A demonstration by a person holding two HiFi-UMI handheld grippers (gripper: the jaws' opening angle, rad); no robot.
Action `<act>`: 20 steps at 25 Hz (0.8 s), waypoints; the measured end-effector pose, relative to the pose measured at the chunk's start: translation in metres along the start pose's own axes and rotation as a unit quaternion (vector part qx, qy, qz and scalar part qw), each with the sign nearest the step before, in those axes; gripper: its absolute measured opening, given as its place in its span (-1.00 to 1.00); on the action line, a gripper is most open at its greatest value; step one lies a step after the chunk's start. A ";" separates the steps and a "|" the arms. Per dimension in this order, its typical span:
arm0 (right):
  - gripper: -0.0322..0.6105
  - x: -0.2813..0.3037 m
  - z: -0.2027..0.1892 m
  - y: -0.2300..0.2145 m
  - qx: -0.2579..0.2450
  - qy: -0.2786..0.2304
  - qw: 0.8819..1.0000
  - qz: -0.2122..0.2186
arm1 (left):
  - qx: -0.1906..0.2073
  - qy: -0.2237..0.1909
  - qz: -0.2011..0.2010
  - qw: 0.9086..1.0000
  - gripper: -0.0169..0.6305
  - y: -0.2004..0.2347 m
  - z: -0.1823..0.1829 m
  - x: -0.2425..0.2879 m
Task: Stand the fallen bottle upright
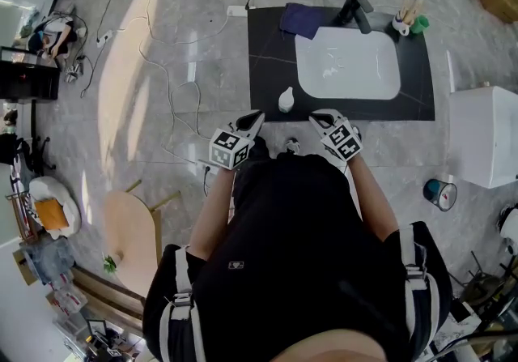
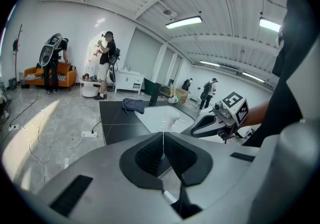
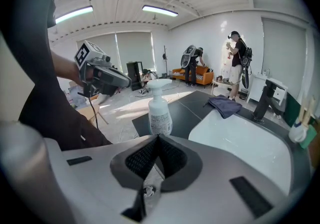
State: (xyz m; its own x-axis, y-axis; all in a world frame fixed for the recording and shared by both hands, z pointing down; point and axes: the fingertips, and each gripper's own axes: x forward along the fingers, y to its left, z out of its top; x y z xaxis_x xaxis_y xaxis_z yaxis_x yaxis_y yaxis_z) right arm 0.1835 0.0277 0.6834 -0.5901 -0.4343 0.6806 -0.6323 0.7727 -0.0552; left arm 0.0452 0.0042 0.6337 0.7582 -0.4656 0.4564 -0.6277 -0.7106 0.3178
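Observation:
A white spray bottle (image 1: 286, 99) stands upright on the black countertop (image 1: 267, 69), just left of the white sink (image 1: 348, 65). In the right gripper view the bottle (image 3: 160, 110) rises straight ahead of the jaws, a short way off and untouched. My right gripper (image 3: 159, 140) is shut with nothing between its pads; from above it (image 1: 317, 117) hovers at the counter's front edge. My left gripper (image 1: 257, 118) is level with it, just below-left of the bottle. Its jaws (image 2: 162, 140) meet in a thin line, empty. Each gripper view also shows the other: the right gripper (image 2: 220, 118) and the left gripper (image 3: 102, 75).
A dark blue cloth (image 1: 301, 20), a black tap (image 1: 356, 10) and a cup of brushes (image 1: 402, 24) sit along the counter's far side. A white cabinet (image 1: 483, 135) stands to the right, a wooden stool (image 1: 129, 231) to the left. Cables trail over the floor; people stand far off.

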 end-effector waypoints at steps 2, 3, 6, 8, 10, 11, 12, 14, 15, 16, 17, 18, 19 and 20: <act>-0.71 -0.001 -0.004 0.002 0.000 0.003 1.000 0.000 | -0.002 0.002 0.001 1.000 -0.90 -0.001 -0.003 -0.002; -0.71 -0.001 -0.005 0.003 0.000 0.004 1.000 0.000 | -0.002 0.003 0.001 1.000 -0.90 -0.002 -0.004 -0.002; -0.71 -0.002 -0.005 0.006 0.001 0.002 1.000 0.001 | -0.003 0.002 0.003 1.000 -0.90 -0.001 -0.005 -0.004; -0.71 -0.002 -0.005 0.007 0.001 0.002 1.000 0.000 | -0.003 0.001 0.003 1.000 -0.90 -0.001 -0.006 -0.004; -0.71 -0.002 -0.005 0.005 -0.004 0.003 1.000 -0.001 | -0.003 0.002 0.001 1.000 -0.90 -0.002 -0.006 -0.003; -0.71 -0.003 -0.004 0.004 -0.006 0.004 1.000 -0.002 | -0.003 0.002 0.001 1.000 -0.90 -0.002 -0.006 -0.002; -0.71 -0.003 -0.004 0.003 -0.008 0.004 1.000 -0.003 | -0.003 0.002 0.001 1.000 -0.90 -0.002 -0.006 -0.001; -0.71 -0.003 -0.002 0.001 -0.009 0.004 1.000 -0.005 | -0.002 0.001 0.000 1.000 -0.90 -0.002 -0.006 -0.002; -0.71 -0.003 -0.001 0.001 -0.010 0.004 1.000 -0.006 | -0.002 0.001 0.000 1.000 -0.90 -0.002 -0.005 -0.002; -0.71 -0.003 0.000 0.000 -0.010 0.004 1.000 -0.007 | -0.003 0.001 -0.001 1.000 -0.90 -0.002 -0.005 -0.003; -0.71 -0.003 0.000 0.000 -0.011 0.005 1.000 -0.008 | -0.003 0.001 -0.001 1.000 -0.90 -0.002 -0.006 -0.004; -0.71 -0.003 0.000 0.000 -0.011 0.005 1.000 -0.009 | -0.003 0.001 -0.001 1.000 -0.90 -0.001 -0.006 -0.004; -0.71 -0.003 0.000 -0.001 -0.010 0.006 1.000 -0.010 | -0.003 0.002 -0.001 1.000 -0.90 -0.001 -0.006 -0.004; -0.71 -0.003 -0.001 -0.001 -0.009 0.006 1.000 -0.010 | -0.002 0.002 0.000 1.000 -0.90 0.000 -0.007 -0.004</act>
State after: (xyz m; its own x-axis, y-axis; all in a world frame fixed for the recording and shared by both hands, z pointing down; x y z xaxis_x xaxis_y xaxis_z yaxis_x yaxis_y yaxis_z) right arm 0.1863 0.0289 0.6820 -0.5711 -0.4449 0.6899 -0.6348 0.7722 -0.0275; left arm 0.0412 0.0100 0.6371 0.7579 -0.4629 0.4597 -0.6281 -0.7083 0.3222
